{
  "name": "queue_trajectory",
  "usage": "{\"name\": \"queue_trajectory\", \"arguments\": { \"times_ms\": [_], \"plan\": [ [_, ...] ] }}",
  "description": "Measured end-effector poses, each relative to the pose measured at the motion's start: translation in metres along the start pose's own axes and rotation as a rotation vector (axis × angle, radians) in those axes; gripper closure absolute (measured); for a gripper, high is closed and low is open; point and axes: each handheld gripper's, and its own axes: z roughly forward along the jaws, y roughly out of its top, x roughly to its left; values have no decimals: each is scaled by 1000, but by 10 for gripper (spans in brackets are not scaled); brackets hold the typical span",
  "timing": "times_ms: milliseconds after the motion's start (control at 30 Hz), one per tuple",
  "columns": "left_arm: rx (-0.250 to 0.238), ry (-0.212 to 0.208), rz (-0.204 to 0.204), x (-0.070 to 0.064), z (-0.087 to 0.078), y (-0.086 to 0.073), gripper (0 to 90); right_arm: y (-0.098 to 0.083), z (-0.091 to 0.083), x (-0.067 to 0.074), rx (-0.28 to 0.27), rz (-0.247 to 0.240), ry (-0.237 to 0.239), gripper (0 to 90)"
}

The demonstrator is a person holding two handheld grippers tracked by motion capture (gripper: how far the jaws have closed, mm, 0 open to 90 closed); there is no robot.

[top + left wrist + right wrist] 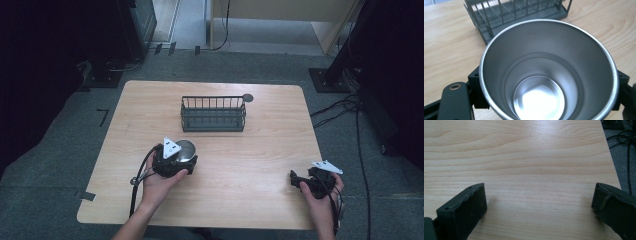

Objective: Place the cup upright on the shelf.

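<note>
A steel cup is being pinched by the left claw, lower left of centre on the tabletop; its walls are being clamped from both sides. Judged next: carrying it up-frame into the wire rack. The right claw is being held spread, idle, lower right.

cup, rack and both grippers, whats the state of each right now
metal cup: upright, empty, clamped between the left gripper's jaws
left gripper: shut on the cup
right gripper: open, nothing between its jaws, over bare table
wire rack: upright on the table, empty, apart from the cup
</note>
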Motion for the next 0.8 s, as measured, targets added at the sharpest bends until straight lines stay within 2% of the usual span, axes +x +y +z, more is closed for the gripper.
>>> {"name": "queue_trajectory", "arguments": {
  "times_ms": [333, 800],
  "plan": [
    [-46, 11, 7, 11, 0, 36, 192, 0, 0, 0, 0, 0, 0, 0],
    [-94, 26, 16, 22, 2, 77, 192, 0, 0, 0, -1, 1, 0, 0]
  ]
}}
